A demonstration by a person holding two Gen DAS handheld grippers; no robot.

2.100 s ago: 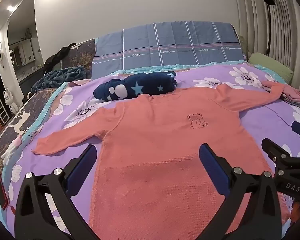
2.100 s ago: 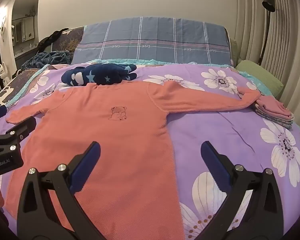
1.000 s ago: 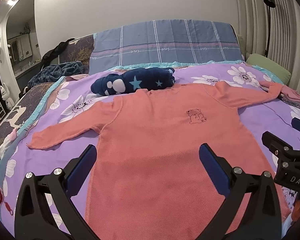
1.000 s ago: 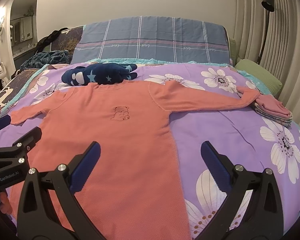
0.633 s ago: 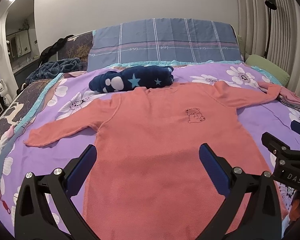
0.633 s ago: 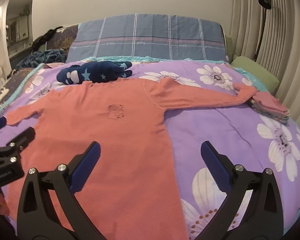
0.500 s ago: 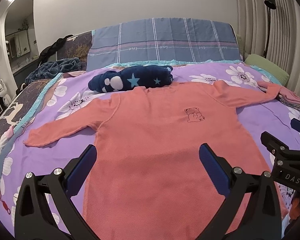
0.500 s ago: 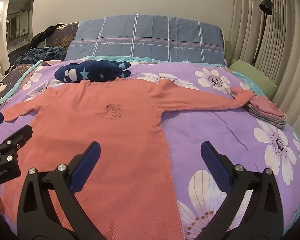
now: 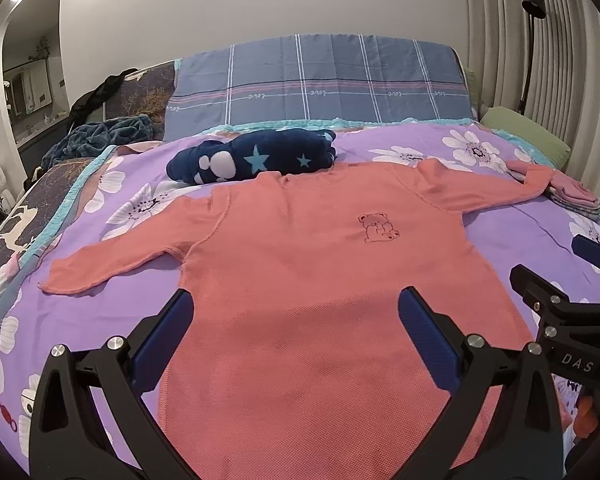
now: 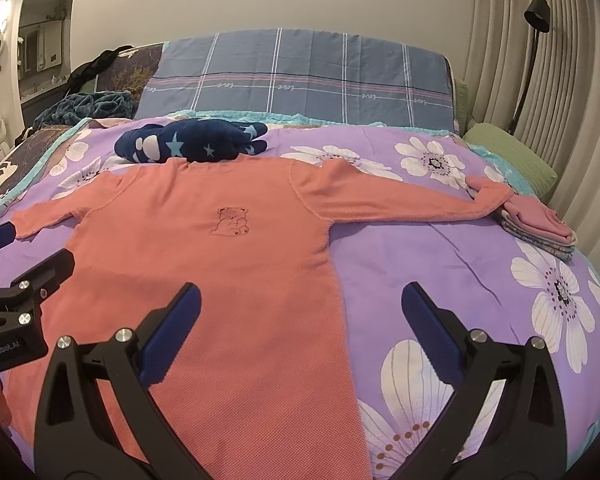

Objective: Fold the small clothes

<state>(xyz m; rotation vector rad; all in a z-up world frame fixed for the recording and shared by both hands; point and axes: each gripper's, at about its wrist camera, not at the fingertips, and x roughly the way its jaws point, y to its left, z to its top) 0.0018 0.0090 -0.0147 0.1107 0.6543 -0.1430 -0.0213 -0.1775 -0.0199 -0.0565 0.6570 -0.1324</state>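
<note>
On the bed [image 9: 520, 216], shirt [image 9: 308, 264] lies flat — collar pointing toward headboard [image 9: 320, 80].

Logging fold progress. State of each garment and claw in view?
Salmon-pink knit long-sleeve top with bear motif: unfolded, flat, both sleeves spread.
Navy fleece garment with stars: bundled beside the collar.
Stack of pink folded clothes: folded, at the sleeve cuff.
Left claw: open, empty, over the hem.
Right claw: open, empty.
</note>
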